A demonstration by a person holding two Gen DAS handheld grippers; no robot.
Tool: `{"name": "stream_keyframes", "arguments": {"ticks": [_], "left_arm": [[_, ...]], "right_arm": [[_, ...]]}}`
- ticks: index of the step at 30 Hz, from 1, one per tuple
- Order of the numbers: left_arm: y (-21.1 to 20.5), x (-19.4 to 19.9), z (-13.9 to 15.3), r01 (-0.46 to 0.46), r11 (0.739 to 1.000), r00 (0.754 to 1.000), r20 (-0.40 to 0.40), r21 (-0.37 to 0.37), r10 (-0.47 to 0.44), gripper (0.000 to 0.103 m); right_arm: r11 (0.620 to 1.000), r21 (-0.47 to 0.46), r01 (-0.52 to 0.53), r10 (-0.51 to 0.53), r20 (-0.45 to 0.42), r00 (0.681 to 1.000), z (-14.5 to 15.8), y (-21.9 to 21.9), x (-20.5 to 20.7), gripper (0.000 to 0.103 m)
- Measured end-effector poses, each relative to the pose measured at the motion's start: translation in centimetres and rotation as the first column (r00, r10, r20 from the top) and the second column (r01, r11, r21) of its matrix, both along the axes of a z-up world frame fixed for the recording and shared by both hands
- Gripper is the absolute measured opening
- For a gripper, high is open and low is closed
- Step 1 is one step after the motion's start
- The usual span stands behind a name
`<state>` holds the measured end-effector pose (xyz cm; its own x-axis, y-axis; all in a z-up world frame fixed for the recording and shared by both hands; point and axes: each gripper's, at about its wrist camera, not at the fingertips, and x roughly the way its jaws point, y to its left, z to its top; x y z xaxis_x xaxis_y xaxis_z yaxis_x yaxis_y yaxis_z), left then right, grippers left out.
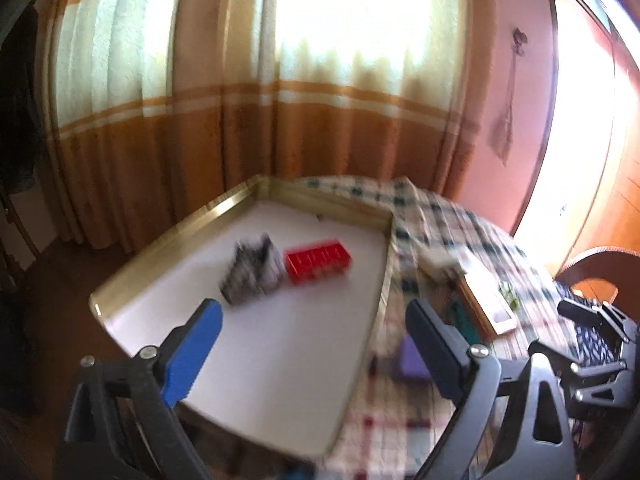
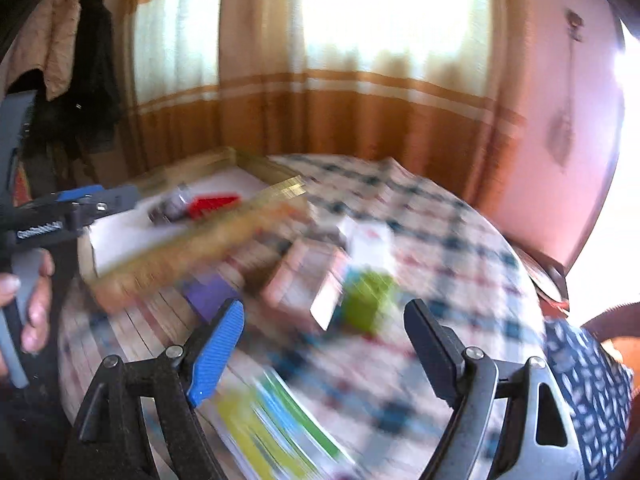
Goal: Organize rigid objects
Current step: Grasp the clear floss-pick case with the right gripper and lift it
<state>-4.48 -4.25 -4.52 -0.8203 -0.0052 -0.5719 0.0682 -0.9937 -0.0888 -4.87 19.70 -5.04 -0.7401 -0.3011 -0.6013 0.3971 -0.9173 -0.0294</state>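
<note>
Blurrily, red box (image 1: pixel 318 261) label-free.

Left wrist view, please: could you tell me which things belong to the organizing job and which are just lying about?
Job:
tray
red bin
gray patterned box
purple block
left gripper, open

Lying about:
checked tablecloth
curtains
framed board

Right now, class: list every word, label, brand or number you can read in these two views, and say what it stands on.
None can be read.
Black-and-white box in the tray: print blurred.
Colourful booklet on the checked tablecloth: print smeared.
</note>
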Motion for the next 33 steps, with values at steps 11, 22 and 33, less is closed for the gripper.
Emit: {"name": "stream_keyframes", "arguments": {"ticks": [11,22,33], "left_arm": [[3.5,1.7,-1.5,0.078,0.996,0.997,0.003,-0.030,-0.078,0.095],[6.5,2.4,-2.4,0.173,0.981,0.985,0.000,-0.086,-0.174,0.095],[6.6,3.2,-1.4,0.190,0.979,0.979,-0.059,-0.078,-0.195,0.094]], "right_arm": [[0.986,-0.025,-0.165,0.166,0.052,0.985,-3.0,-0.9,1.8,0.084],[0.981,0.001,-0.192,0.191,0.063,0.979,-4.6,-1.5,2.0,0.069],[0.991,-0.088,-0.097,0.087,-0.112,0.990,-1.8,1.3,3.1,0.056]]}}
